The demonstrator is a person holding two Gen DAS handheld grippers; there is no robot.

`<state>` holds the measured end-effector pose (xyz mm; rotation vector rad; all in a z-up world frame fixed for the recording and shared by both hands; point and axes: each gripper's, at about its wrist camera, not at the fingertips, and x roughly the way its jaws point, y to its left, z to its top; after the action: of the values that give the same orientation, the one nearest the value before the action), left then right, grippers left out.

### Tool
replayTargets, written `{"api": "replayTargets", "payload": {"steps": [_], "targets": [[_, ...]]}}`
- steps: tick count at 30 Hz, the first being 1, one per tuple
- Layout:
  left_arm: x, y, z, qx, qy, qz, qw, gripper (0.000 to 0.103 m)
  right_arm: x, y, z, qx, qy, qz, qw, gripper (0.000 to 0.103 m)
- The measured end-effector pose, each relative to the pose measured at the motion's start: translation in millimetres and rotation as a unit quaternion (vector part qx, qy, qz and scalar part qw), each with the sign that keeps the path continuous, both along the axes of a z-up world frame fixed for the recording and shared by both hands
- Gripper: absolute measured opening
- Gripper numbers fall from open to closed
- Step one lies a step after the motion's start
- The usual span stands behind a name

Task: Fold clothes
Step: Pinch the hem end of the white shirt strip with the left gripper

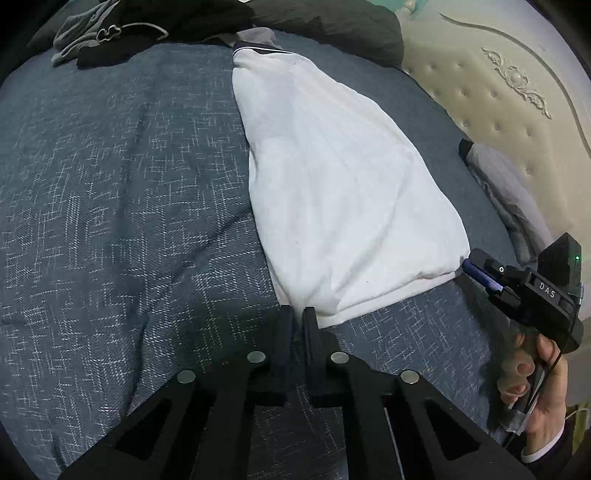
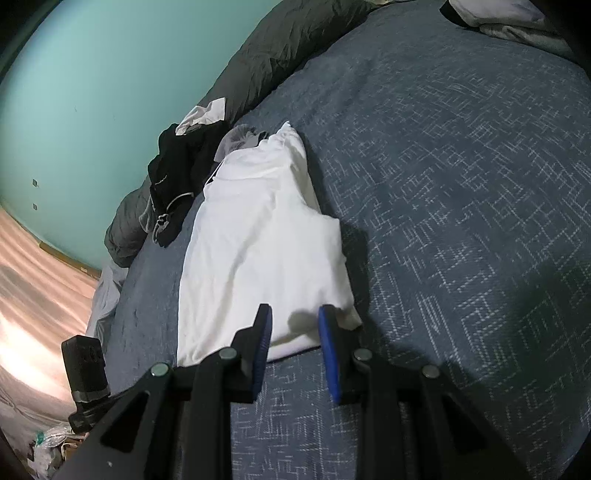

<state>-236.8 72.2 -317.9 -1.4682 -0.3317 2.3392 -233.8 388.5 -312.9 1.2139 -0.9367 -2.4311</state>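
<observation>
Now the white garment (image 1: 332, 192) lies lengthwise on the blue bedspread (image 1: 110, 184). Left gripper (image 1: 298, 317) is pinched closed at its near corner. Right gripper (image 2: 295, 325) stands apart, straddling the other near corner.

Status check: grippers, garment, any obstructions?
Left gripper shut at white garment's near corner. Right gripper open, jaws straddling other corner. Dark clothes pile beyond, not blocking.

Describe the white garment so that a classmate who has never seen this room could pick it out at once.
Start at the blue-grey patterned bedspread that covers the bed. Lying lengthwise on it is the white garment, folded into a long narrow strip with a dark-trimmed end at the far side. It is the only white piece; the heap of clothes beyond it is black and grey.
</observation>
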Motion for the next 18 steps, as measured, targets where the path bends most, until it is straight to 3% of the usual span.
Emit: {"api": "replayTargets", "payload": {"steps": [8,17,18], "targets": [[5,-12,10,0.011,0.015,0.006,0.9998,0.004,1,7,2,-0.006,0.001,-0.008,1.000,0.026],[10,-12,3,-0.002,0.010,0.004,0.9999,0.004,-3,4,-3,0.008,-0.004,-0.001,1.000,0.025],[10,-12,3,-0.003,0.010,0.003,0.9999,0.004,-4,3,-3,0.011,-0.003,0.001,1.000,0.018]]}}
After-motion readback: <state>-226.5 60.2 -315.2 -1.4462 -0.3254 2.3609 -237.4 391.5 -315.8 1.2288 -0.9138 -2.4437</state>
